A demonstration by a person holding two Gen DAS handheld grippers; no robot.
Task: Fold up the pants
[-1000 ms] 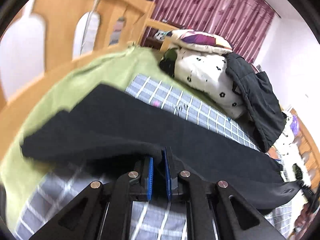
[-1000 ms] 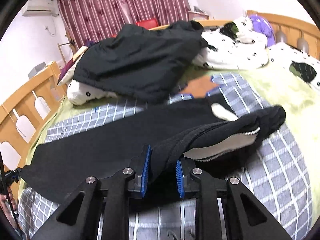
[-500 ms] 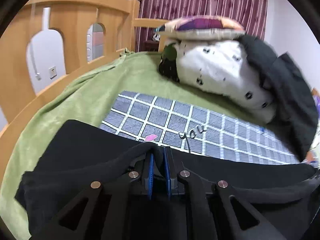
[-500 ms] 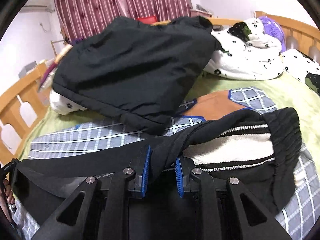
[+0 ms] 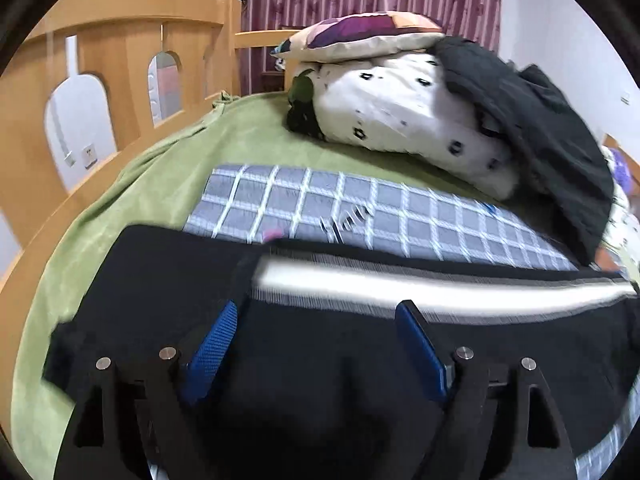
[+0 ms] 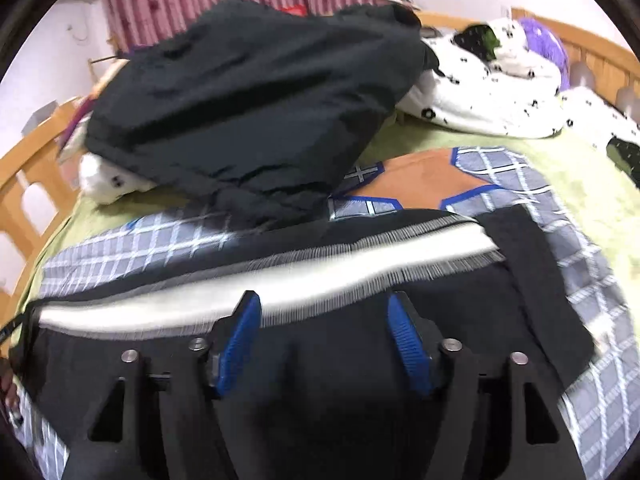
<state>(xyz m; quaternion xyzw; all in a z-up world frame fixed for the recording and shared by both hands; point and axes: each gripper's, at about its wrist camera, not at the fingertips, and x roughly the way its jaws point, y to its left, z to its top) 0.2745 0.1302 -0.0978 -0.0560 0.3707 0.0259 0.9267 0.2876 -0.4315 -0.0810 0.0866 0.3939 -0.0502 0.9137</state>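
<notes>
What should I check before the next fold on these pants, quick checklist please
1. Left gripper released: ok, jaws opening, pads off the cloth.
2. Right gripper released: ok, jaws opening, nothing pinched.
3. Pants lying on the checked blanket: ok.
4. White band lying straight: cannot tell, blurred.
5. Jacket clear of the pants: cannot tell, its edge is very close.
6. Fold edges aligned: cannot tell.

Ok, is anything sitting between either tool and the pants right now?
Nothing visible. The left tool and right tool both hang directly over the black pants, jaws opening with no cloth pinched. The dark jacket lies farther back on the bedding, clear of both.
</notes>
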